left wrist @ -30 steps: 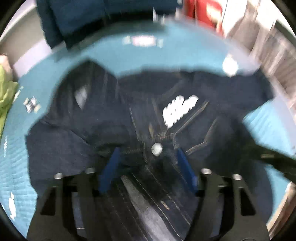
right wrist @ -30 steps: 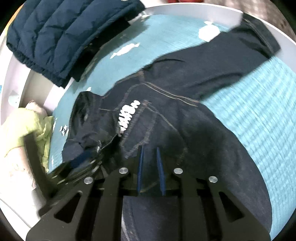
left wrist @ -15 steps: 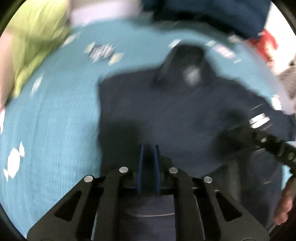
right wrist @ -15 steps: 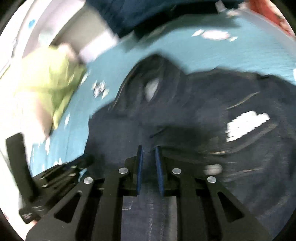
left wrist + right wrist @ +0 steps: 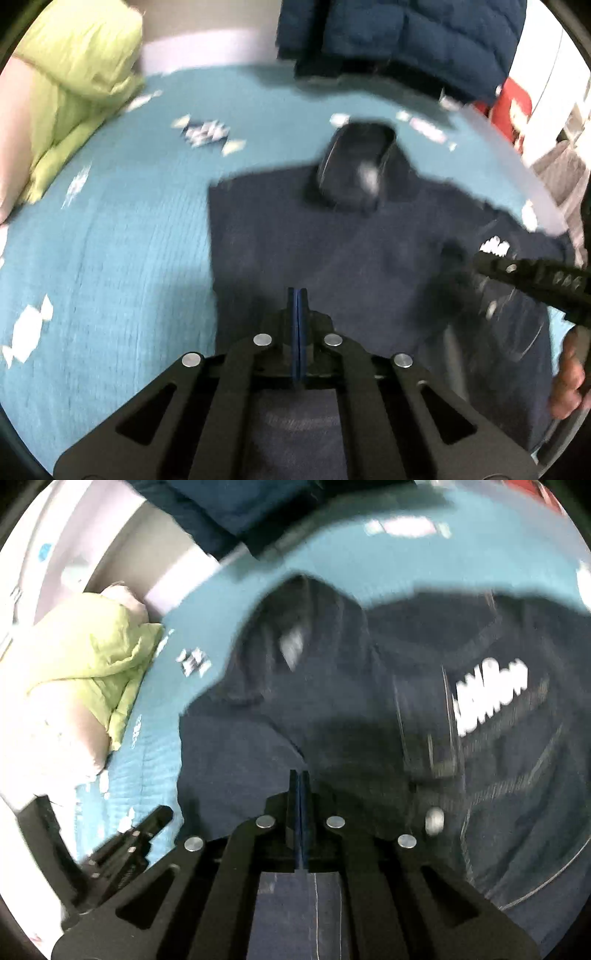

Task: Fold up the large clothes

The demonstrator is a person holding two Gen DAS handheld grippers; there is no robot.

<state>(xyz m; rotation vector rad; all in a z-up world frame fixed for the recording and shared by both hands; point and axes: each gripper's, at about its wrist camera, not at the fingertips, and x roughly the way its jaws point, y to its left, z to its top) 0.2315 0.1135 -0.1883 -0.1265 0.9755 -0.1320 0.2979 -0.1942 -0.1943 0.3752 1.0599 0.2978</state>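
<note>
A dark blue denim jacket (image 5: 332, 251) lies spread on the teal bedspread (image 5: 110, 258), collar at the far end. It fills the right wrist view (image 5: 369, 720), with a white logo patch (image 5: 491, 698) on its chest. My left gripper (image 5: 297, 299) is shut on the jacket's near edge; fabric runs back between its arms. My right gripper (image 5: 300, 779) is shut on the jacket's near edge too. The right gripper shows in the left wrist view (image 5: 535, 277), to the right; the left gripper shows at the lower left of the right wrist view (image 5: 125, 842).
A lime green garment (image 5: 74, 85) lies at the far left of the bed, also in the right wrist view (image 5: 92, 657). A navy puffer jacket (image 5: 406, 33) lies at the far edge. A red object (image 5: 513, 103) stands beyond the bed at right.
My left gripper was open over the jacket's button a second ago; it has shut on the edge. Both grippers have swung left, and the jacket now lies flatter, collar far.
</note>
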